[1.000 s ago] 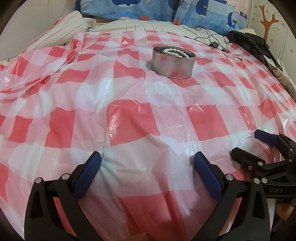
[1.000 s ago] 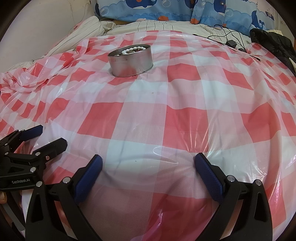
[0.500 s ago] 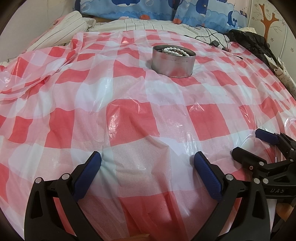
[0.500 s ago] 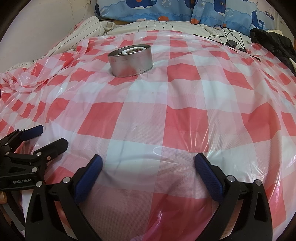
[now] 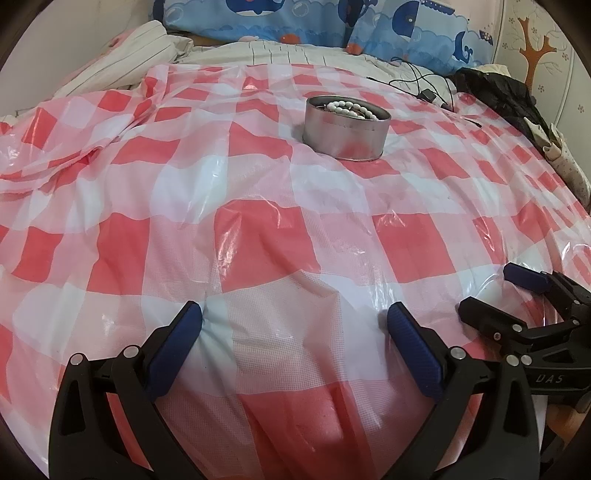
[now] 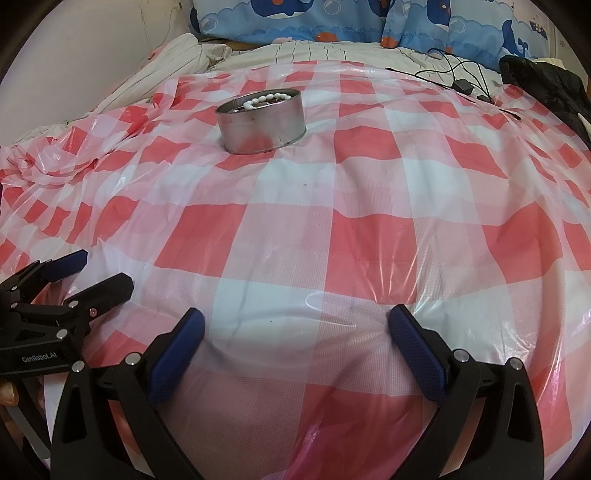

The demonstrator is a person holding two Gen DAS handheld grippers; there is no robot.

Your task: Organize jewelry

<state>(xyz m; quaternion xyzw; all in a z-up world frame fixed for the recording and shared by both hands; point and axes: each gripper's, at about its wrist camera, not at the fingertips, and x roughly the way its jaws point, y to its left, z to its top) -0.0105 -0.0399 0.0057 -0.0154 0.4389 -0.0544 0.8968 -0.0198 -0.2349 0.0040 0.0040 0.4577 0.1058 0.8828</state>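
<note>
A round silver tin (image 5: 346, 127) stands on the red-and-white checked plastic sheet (image 5: 258, 236), far ahead of both grippers; it also shows in the right wrist view (image 6: 261, 123). A white bead bracelet (image 5: 349, 108) lies inside it at the rim, over darker beads, also seen in the right wrist view (image 6: 266, 100). My left gripper (image 5: 294, 315) is open and empty, resting low on the sheet. My right gripper (image 6: 295, 317) is open and empty beside it, to its right. Each gripper shows at the edge of the other's view.
Blue whale-print pillows (image 6: 295, 18) and striped bedding (image 5: 122, 62) lie at the back. A black cable with a plug (image 6: 461, 83) and a black garment (image 5: 498, 96) lie at the back right. The sheet is crumpled at the left (image 6: 55, 162).
</note>
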